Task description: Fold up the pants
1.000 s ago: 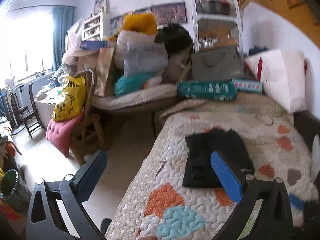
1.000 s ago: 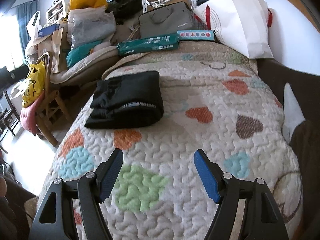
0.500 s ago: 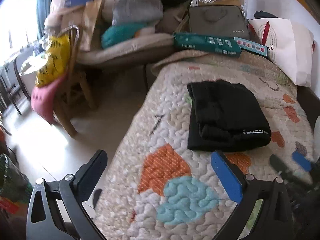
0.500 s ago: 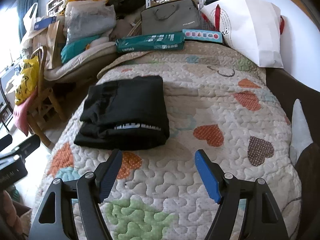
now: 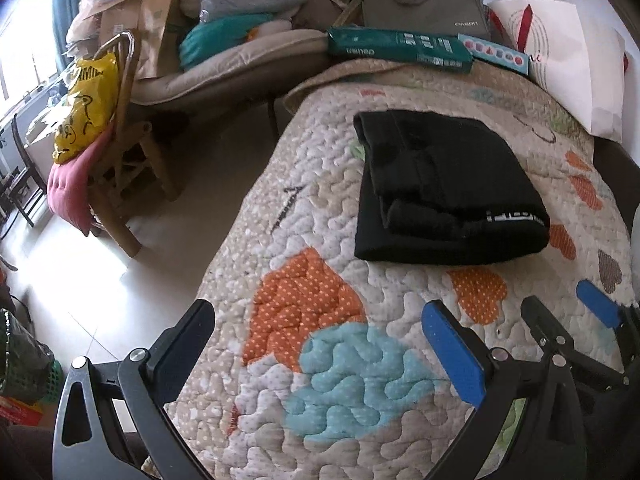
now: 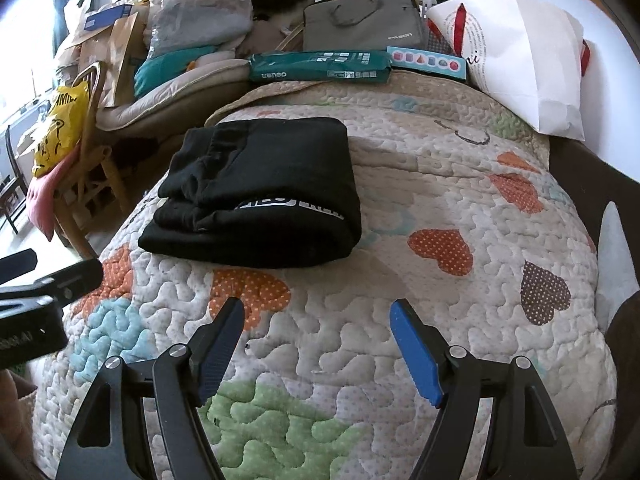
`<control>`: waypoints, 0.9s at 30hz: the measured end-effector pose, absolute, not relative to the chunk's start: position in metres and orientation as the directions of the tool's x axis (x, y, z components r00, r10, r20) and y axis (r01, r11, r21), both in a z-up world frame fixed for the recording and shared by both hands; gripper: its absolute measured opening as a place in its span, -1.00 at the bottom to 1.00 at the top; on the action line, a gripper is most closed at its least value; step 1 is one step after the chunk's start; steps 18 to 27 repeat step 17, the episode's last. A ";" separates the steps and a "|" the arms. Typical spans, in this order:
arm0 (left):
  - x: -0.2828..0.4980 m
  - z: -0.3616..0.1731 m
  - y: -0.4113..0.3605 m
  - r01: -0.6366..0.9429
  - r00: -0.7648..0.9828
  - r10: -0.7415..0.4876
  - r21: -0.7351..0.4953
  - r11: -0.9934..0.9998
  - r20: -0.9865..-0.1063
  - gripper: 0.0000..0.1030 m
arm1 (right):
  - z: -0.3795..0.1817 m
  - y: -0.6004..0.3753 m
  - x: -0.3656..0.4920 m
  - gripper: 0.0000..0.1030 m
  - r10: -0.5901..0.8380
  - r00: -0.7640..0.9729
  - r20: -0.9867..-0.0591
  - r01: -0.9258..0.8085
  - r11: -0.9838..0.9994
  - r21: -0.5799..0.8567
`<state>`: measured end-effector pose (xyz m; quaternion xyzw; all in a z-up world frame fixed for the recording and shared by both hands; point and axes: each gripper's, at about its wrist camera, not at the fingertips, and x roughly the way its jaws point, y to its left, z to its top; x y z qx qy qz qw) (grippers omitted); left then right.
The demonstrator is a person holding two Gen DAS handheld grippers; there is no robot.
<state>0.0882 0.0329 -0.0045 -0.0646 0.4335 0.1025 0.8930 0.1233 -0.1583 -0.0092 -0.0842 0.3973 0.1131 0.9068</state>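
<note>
Folded pants (image 6: 260, 192) on quilt (image 6: 440, 312), boxes (image 6: 320, 66) behind

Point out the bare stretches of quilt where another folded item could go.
Bare quilt lies right of the folded black pants, up to the white bag. More lies in front, between pants and both open grippers. The far edge is crowded by the green box.

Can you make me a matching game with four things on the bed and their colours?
Things:
1. folded pants
2. long cardboard box
3. big paper bag with red handles
4. laptop bag with handles

Colours:
A. white
B. grey
C. black
D. green

Pairs: 1-C, 2-D, 3-A, 4-B
</note>
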 end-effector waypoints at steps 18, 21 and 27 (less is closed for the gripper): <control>0.088 -0.010 0.044 -0.255 0.578 0.070 -0.099 0.962 -0.813 1.00 | -0.003 -0.150 0.124 0.64 0.130 0.676 -0.726 -0.288 0.953 -0.098; 0.088 -0.010 0.044 -0.255 0.578 0.070 -0.099 0.962 -0.813 1.00 | -0.003 -0.150 0.124 0.64 0.130 0.676 -0.726 -0.288 0.953 -0.098; 0.088 -0.010 0.044 -0.255 0.578 0.070 -0.099 0.962 -0.813 1.00 | -0.003 -0.150 0.124 0.64 0.130 0.676 -0.726 -0.288 0.953 -0.098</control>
